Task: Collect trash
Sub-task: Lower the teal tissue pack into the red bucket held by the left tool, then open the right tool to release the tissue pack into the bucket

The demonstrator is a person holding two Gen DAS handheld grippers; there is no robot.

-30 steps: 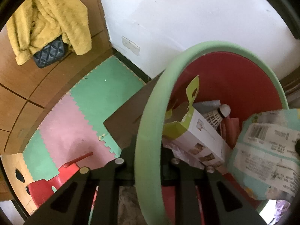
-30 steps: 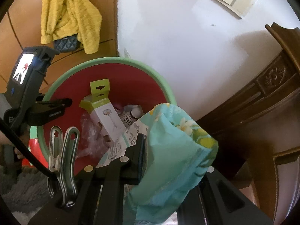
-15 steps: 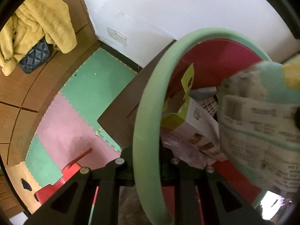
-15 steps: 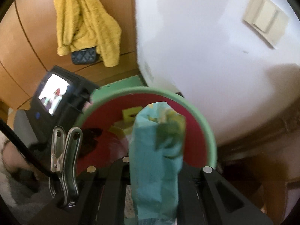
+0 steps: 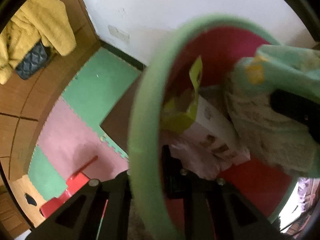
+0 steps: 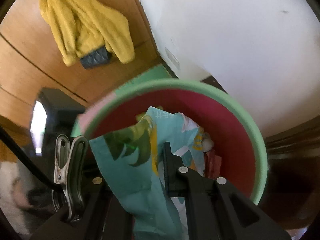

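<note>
L claw point(image 5: 148, 172) clamped on bin point(image 5: 140, 108) rim, lower centre of its frame. R claw point(image 6: 136, 170) grips teal wrapper point(image 6: 136, 156) over bin's red inside, frame centre, w/ box point(image 5: 210, 124) under it.

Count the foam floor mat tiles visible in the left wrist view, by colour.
4, at least: one large green tile by the wall, one pink tile below it, a green strip against the bin, and a green tile lower left. The bin may hide others.
</note>
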